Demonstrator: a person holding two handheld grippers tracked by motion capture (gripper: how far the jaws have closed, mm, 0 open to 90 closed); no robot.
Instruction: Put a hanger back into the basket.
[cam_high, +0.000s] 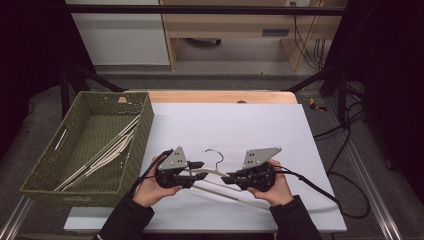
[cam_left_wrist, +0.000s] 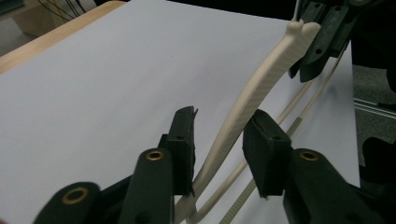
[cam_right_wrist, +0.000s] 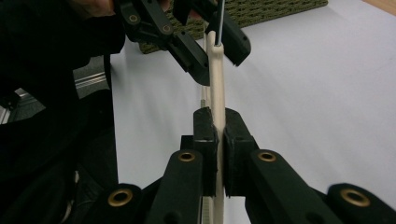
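Clamping the cream hanger (cam_high: 220, 181), the right gripper (cam_right_wrist: 217, 140) steadies it; the left gripper's (cam_left_wrist: 219, 144) narrowly parted jaws should close before lifting toward the basket (cam_high: 145, 125) at ten o'clock.

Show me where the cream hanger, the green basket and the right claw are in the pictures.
cream hanger (cam_left_wrist: 261, 81): left gripper view, on its curved arm.
green basket (cam_high: 141, 131): high view, on its right wall.
right claw (cam_right_wrist: 217, 128): right gripper view, midway between the fingertips, shut on the hanger.

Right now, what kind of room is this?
Probably a lab or workshop set up for recording, not a home: a black metal frame over the table, loose cables on the floor, and a person working a hanger with hand-held grippers.
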